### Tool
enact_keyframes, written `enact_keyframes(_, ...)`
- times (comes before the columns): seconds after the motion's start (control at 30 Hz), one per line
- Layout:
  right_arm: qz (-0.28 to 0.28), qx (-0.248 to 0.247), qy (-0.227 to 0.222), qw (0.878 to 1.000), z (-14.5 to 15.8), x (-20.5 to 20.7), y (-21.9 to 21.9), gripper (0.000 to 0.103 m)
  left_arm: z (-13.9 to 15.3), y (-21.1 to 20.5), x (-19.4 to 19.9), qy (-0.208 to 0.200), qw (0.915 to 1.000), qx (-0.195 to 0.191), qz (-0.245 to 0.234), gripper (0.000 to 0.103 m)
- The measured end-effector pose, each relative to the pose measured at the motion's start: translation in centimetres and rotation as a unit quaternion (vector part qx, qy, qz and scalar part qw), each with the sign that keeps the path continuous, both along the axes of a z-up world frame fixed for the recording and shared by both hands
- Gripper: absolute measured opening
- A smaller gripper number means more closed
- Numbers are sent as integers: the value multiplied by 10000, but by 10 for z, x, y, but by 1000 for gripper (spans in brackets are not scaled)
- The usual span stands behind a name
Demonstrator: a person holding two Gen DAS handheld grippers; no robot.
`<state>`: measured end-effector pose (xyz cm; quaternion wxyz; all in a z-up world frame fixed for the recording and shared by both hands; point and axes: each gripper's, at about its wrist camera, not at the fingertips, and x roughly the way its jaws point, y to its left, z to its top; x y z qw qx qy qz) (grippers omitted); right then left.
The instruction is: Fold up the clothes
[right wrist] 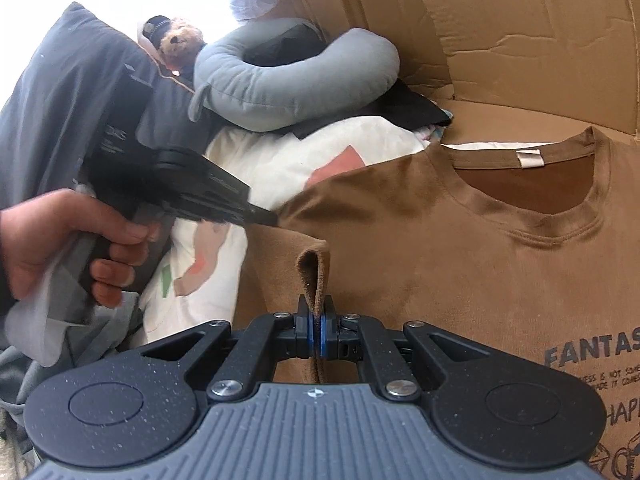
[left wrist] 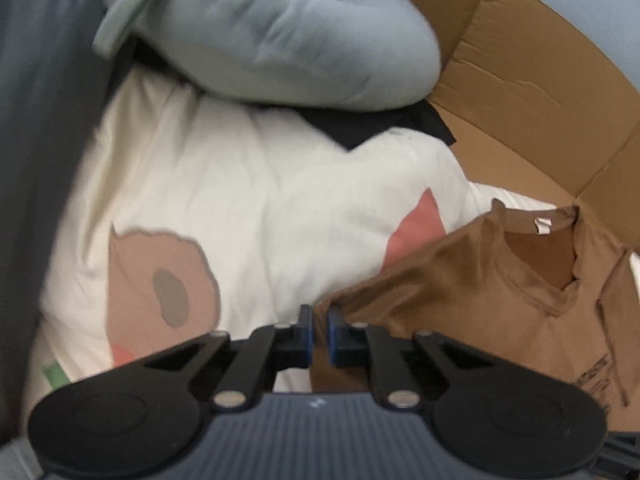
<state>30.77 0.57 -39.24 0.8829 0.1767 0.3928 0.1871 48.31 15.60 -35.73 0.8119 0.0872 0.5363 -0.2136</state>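
Right wrist view shows the right gripper [right wrist: 317, 320] pinching a doubled sleeve edge of the brown cotton T-shirt [right wrist: 460, 264], which lies front-up over flattened cardboard [right wrist: 520, 60]. The left gripper [left wrist: 318, 318] is pressed nearly together on the shirt's shoulder edge. Folding looks barely begun: the body is still spread flat.

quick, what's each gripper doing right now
left gripper: closed on the edge of the brown t-shirt
right gripper: closed on a fold of the brown t-shirt
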Motion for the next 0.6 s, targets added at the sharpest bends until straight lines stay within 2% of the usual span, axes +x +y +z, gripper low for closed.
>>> enact_keyframes(0.2, -284, 213, 314, 9989, -15, 7, -10, 1, -2, -6, 2, -148, 9997, 187, 114, 8)
enact_keyframes(0.3, -368, 312, 467, 9977, -26, 11, -13, 1, 2, -2, 3, -136, 9994, 44, 305, 12)
enact_keyframes(0.47, -488, 425, 638, 9959, -40, 15, -17, 1, 27, 14, 1, -412, 9977, -170, 502, 14)
enact_keyframes(0.6, -542, 454, 759, 9946, -47, 16, -21, 1, 32, 19, -3, -348, 9985, -146, 393, 14)
